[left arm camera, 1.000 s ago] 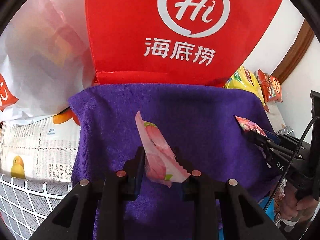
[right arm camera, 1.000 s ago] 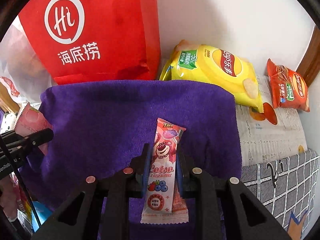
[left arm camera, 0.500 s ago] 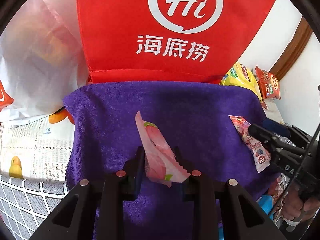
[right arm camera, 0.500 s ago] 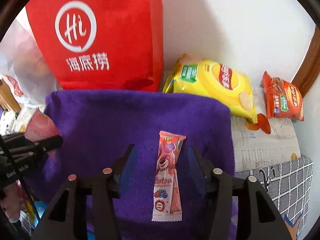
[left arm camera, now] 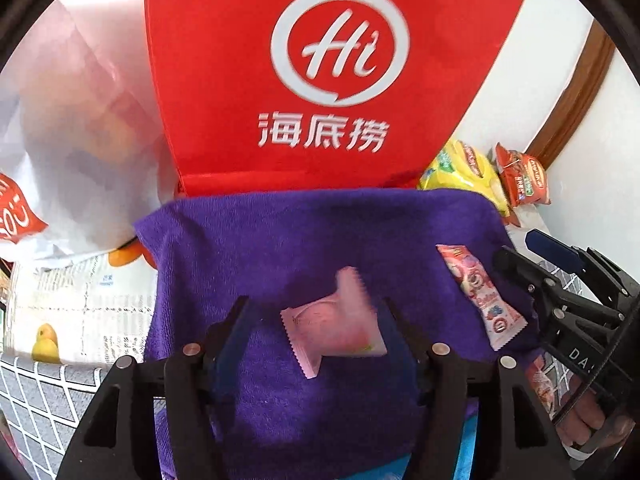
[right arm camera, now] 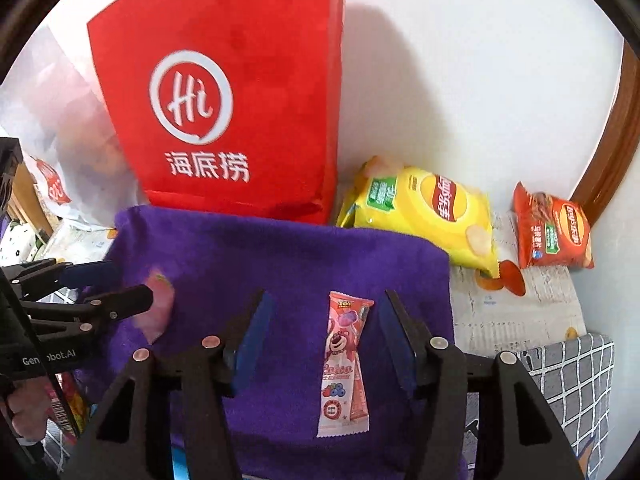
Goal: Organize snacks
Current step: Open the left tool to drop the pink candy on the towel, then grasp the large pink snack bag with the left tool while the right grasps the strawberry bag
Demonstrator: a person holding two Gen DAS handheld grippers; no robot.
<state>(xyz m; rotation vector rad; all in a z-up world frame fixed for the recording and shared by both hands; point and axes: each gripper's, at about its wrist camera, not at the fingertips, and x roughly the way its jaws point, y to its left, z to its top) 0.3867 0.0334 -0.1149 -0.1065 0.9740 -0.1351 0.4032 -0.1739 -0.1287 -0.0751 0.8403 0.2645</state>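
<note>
A purple towel point(left arm camera: 280, 248) covers the surface in front of me. My left gripper point(left arm camera: 316, 320) is open, and a small pink snack packet point(left arm camera: 334, 324), blurred, lies loose between its jaws on the towel. My right gripper point(right arm camera: 324, 322) is open around a long pink bear-print snack bar point(right arm camera: 344, 364) lying flat on the towel point(right arm camera: 248, 264). The bar also shows in the left wrist view point(left arm camera: 480, 294), beside the right gripper point(left arm camera: 552, 280). The left gripper point(right arm camera: 104, 292) shows at the left of the right wrist view, partly hiding the pink packet point(right arm camera: 158, 308).
A red Hi bag point(left arm camera: 320, 80) stands behind the towel. A white plastic bag point(left arm camera: 68, 140) is at the left. A yellow chip bag point(right arm camera: 432, 216) and an orange chip bag point(right arm camera: 554, 228) lie at the right against the wall. A grid-pattern mat point(right arm camera: 572, 392) lies at the right.
Both grippers opened and let go. The bear-print bar now lies flat on the towel, and the pink packet has dropped from the left gripper's jaws and tipped over.
</note>
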